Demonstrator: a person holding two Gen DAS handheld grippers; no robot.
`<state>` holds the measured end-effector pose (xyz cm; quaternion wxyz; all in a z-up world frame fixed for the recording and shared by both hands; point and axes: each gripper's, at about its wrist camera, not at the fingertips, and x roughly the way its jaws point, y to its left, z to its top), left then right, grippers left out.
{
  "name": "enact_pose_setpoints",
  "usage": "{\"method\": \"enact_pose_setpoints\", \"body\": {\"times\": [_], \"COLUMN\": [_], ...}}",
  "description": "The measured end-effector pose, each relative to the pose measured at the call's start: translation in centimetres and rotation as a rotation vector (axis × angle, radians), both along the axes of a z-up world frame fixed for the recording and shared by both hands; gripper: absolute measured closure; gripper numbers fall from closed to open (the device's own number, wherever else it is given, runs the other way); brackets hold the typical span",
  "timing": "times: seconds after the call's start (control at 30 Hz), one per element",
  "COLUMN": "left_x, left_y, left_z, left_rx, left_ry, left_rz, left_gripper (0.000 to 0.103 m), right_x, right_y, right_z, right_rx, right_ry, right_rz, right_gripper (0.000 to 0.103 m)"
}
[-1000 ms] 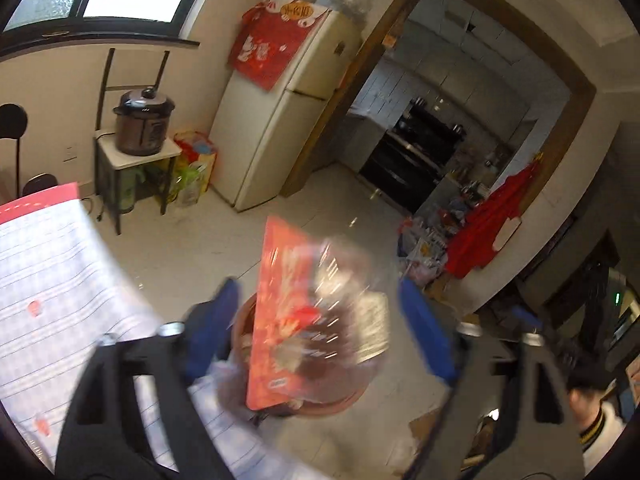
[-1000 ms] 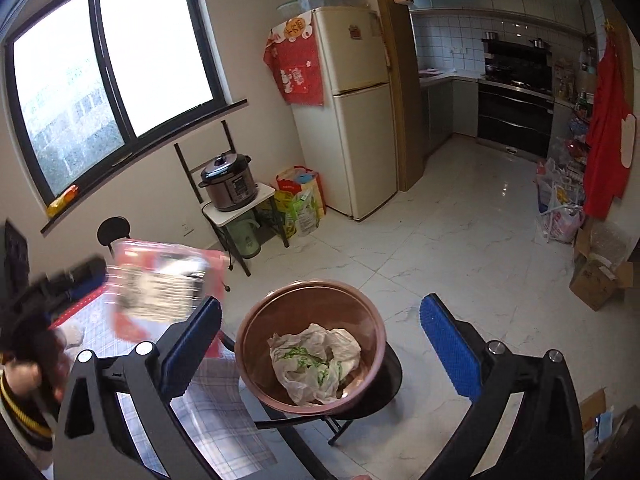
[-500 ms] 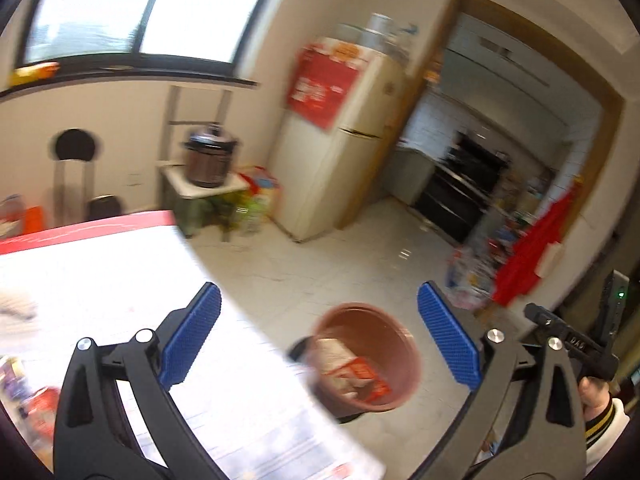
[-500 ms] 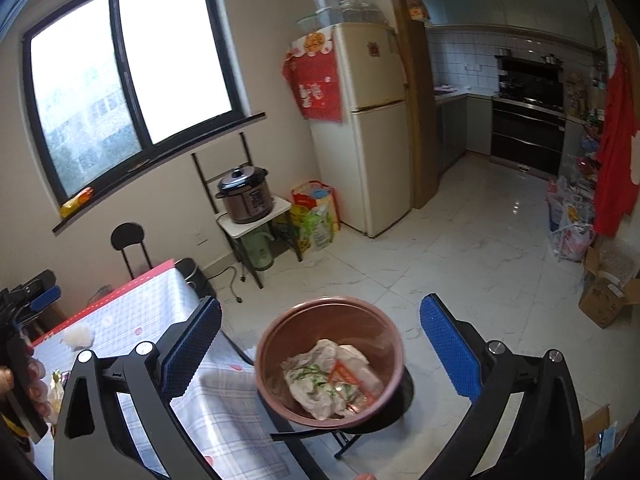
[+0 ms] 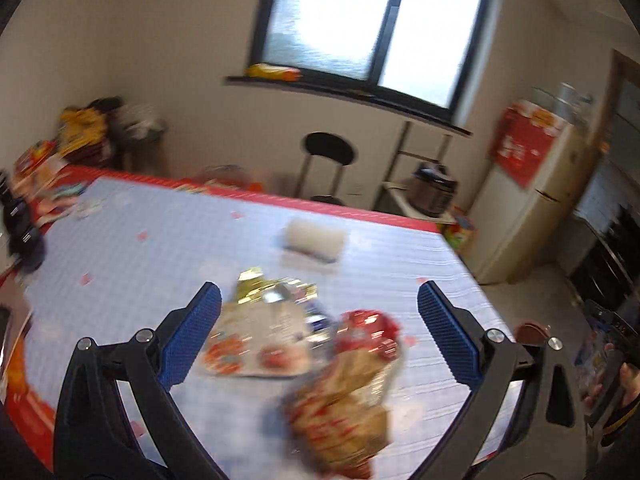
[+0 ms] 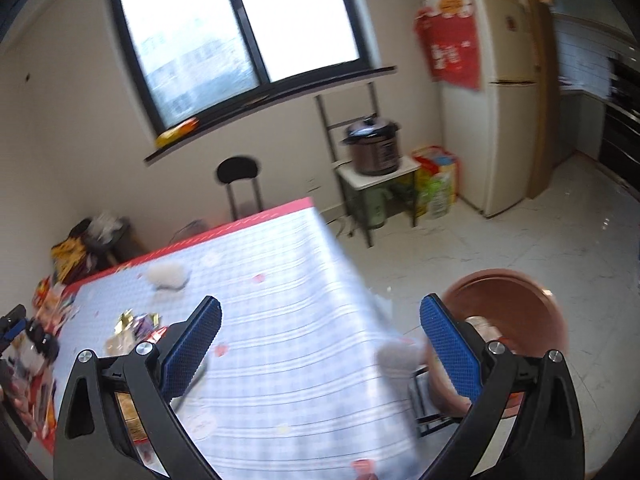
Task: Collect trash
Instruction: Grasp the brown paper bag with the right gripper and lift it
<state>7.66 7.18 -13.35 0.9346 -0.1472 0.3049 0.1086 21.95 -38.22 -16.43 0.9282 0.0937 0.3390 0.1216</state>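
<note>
Both tongs are wide open and hold nothing. The left tongs (image 5: 318,332) hang over wrappers (image 5: 272,332) low on the counter (image 5: 160,248). The right tongs (image 6: 320,344) hang over bare counter; bowl (image 6: 508,312) lower right.

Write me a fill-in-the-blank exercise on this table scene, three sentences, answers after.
1. The pads on both fingers of the left tool are coloured ____.
2. The jaws of the right tool stand ____, with nothing between them.
3. The brown basin sits off the table's edge, while the snack wrappers lie on the ____.

Missing words: blue; open; table
</note>
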Motion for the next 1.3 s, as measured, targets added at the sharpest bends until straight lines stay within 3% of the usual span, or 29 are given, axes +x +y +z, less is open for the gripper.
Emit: {"method": "enact_pose_setpoints", "body": {"times": [0.2,0.53,0.67,0.93,1.1,1.17,1.2,1.3], "left_x": [-4.9,-6.9,-7.3,-7.7,-7.5,-7.4,-7.4,-7.2], "left_y": [6.5,11.3,13.7,16.8,17.5,17.6,17.7,17.6], "left_z": [-3.5,-8.5,-9.8,-12.3,-13.0,-13.1,-13.1,-13.2], "left_rx": [-0.045,-0.094,-0.133,-0.203,-0.227,-0.233,-0.235,-0.236], "left_ry": [0.063,0.121,0.120,0.119,0.122,0.122,0.122,0.124], "left_rz": [0.103,0.069,0.066,0.049,0.024,0.017,0.014,0.007], "left_gripper": [0.006,0.006,0.006,0.006,0.006,0.006,0.006,0.006], "right_x": [-1.5,-6.7,-8.2,-5.9,-5.1,-5.1,-5.2,-5.7], "right_y": [11.2,30.4,35.9,38.6,38.7,38.7,38.6,38.4], "right_z": [-2.1,-6.1,-8.5,-12.9,-15.1,-15.2,-15.0,-13.8], "right_rx": [-0.038,-0.151,-0.240,-0.365,-0.411,-0.396,-0.372,-0.316], "right_ry": [0.093,0.245,0.292,0.388,0.453,0.473,0.478,0.473], "right_rz": [0.193,0.521,0.562,0.392,0.360,0.356,0.362,0.388], "right_gripper": [0.005,0.005,0.005,0.005,0.005,0.008,0.016,0.020]}}
